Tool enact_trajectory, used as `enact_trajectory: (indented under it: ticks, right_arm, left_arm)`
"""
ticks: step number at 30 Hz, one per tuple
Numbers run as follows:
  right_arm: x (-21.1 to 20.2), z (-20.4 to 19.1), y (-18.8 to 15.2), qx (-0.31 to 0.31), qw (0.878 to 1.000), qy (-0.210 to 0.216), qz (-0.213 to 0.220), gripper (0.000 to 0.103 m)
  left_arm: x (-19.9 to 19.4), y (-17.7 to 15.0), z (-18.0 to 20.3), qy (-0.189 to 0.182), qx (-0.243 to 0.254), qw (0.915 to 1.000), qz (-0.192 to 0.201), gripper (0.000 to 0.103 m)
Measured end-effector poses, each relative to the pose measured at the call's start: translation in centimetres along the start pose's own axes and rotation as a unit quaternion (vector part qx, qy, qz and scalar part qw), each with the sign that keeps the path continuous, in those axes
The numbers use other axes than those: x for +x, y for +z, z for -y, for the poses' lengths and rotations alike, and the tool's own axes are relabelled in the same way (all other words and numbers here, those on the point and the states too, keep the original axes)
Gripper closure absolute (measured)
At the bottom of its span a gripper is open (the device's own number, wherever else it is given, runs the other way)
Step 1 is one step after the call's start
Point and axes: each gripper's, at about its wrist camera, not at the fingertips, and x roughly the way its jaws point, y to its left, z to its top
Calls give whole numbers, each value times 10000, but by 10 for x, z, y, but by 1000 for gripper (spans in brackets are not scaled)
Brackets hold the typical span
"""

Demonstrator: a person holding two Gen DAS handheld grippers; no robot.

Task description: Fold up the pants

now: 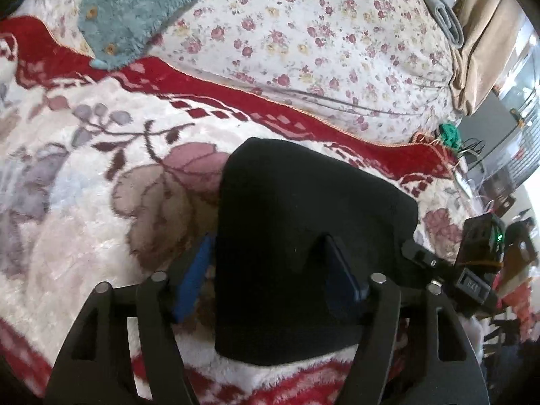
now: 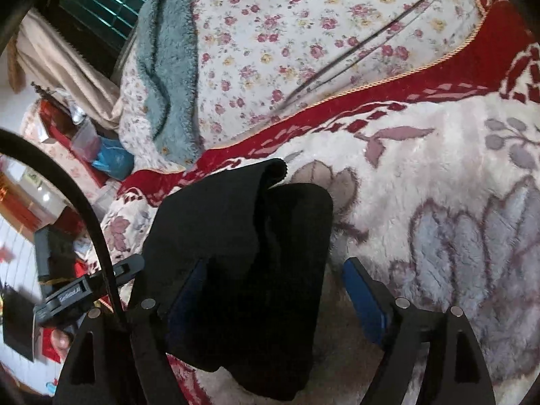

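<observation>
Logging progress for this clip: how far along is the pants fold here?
Nearly done, it seems. The black pants lie as a compact folded bundle on the plush floral blanket. Both the left gripper and the right gripper are open, gripping nothing. One top layer sits askew, so squaring it may remain.

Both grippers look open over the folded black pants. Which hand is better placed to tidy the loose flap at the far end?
Probably the right. The right gripper looks straight along the black pants at the raised flap. From the left gripper no flap shows.
</observation>
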Motion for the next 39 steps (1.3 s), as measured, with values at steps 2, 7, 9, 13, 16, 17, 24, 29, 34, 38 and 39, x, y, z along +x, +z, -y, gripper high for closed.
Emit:
enact_trajectory:
  ticks: [2, 7, 9, 13, 16, 17, 24, 29, 34, 38, 39]
  right_arm:
    - [3, 3, 1, -7, 9998, 188, -16, 22]
    - [10, 4, 3, -62, 9992, 390, 25, 22]
    - [13, 4, 4, -98, 9991, 420, 26, 21]
    - [13, 2, 5, -170, 9992, 340, 95, 33]
    - [9, 1, 0, -190, 9991, 293, 234, 43]
    - [8, 0, 0, -168, 9991, 276, 263, 46]
    - [-7, -19, 6, -263, 9984, 272, 427, 58]
    - [-12, -47, 13, -529, 9968, 399, 448, 60]
    - [-2, -74, 21, -506, 9947, 773, 460, 61]
    - [22, -108, 27, -733, 9921, 944, 376, 61]
    - [32, -117, 29, -777, 9912, 1020, 329, 61]
  left_arm:
    - [10, 3, -8, -176, -146, 9996, -142, 34]
    - [28, 7, -16, -415, -331, 9983, -233, 22]
    - [31, 7, -12, -419, -242, 9987, -177, 20]
    - [37, 4, -2, -293, 96, 9994, -140, 21]
    - [37, 5, 6, -158, 299, 9993, -154, 35]
    - [35, 4, 6, -165, 280, 9994, -129, 39]
    - [6, 7, 17, -197, 342, 9991, 131, 64]
    - [-22, 12, 15, -109, 344, 9986, 397, 65]
    - [-53, 22, -8, 60, 201, 9979, 610, 65]
    - [-81, 32, -32, 395, 146, 9958, 813, 65]
    - [-86, 33, -38, 461, 118, 9953, 849, 65]
